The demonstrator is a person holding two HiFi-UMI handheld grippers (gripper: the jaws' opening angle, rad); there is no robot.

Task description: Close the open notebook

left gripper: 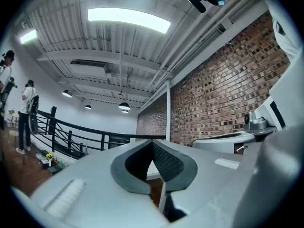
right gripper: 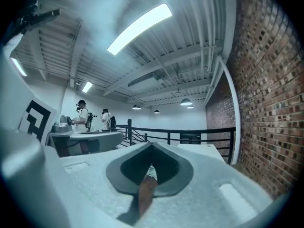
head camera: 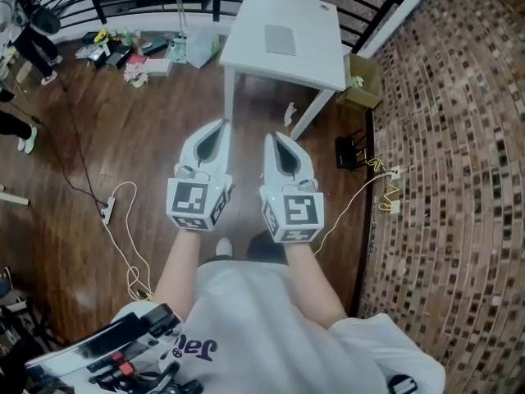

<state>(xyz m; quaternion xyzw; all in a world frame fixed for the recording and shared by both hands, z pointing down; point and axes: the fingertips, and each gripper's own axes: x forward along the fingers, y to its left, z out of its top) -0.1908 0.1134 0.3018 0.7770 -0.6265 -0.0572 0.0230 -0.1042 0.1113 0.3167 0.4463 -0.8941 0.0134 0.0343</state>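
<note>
The left gripper [head camera: 216, 130] and right gripper [head camera: 274, 142] were held level, side by side before the person's body, pointing toward the far table [head camera: 246, 31]. This was judged an approach posture, since the work lay well out of reach. Both pairs of jaws were fully closed, tips meeting, with nothing between them. The notebook [head camera: 280, 39] lay flat near the table's centre: a thin grey rectangle, too distant to tell open from closed.

I get the head camera looking steeply down onto the white left gripper [head camera: 222, 125] and white right gripper [head camera: 271, 137], the white square table [head camera: 283, 31] ahead. Each gripper camera rides close behind its jaws, facing level; both take in the black metal railing [left gripper: 81, 128] and red brick wall [left gripper: 223, 94].
</note>
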